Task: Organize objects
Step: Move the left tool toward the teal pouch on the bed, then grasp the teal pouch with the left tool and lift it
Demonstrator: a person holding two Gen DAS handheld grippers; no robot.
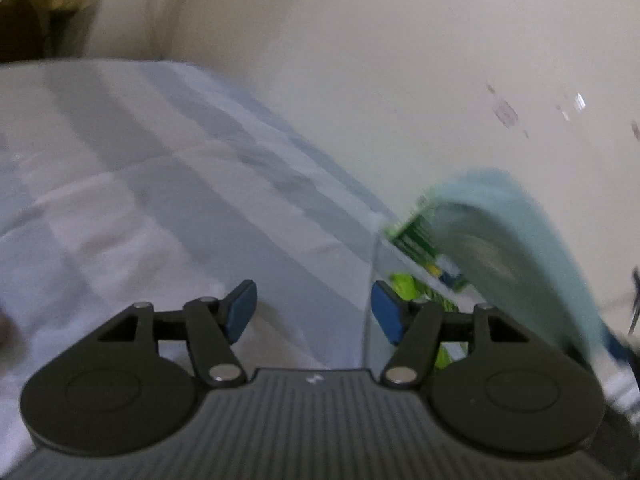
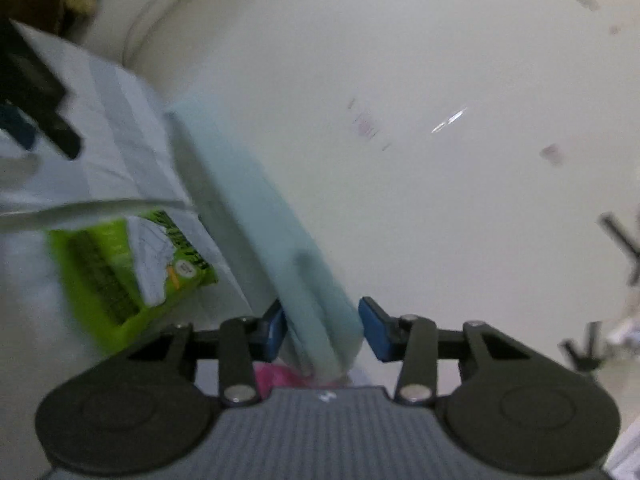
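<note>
My right gripper (image 2: 322, 326) is shut on the rim of a pale blue lid (image 2: 256, 216) that stands tilted up over a clear plastic box. A green packet (image 2: 132, 264) lies inside that box at the left. In the left wrist view, the same lid (image 1: 516, 236) rises at the right over the clear box wall (image 1: 370, 280), with the green packet (image 1: 420, 240) behind it. My left gripper (image 1: 314, 312) is open and empty, just left of the box wall. Something pink (image 2: 276, 376) shows below the right fingers.
A blue and white checked sheet (image 1: 160, 184) covers the bed on the left. A cream floor (image 1: 400, 60) lies beyond, with small marks. Dark stand legs (image 2: 616, 240) are at the far right in the right wrist view.
</note>
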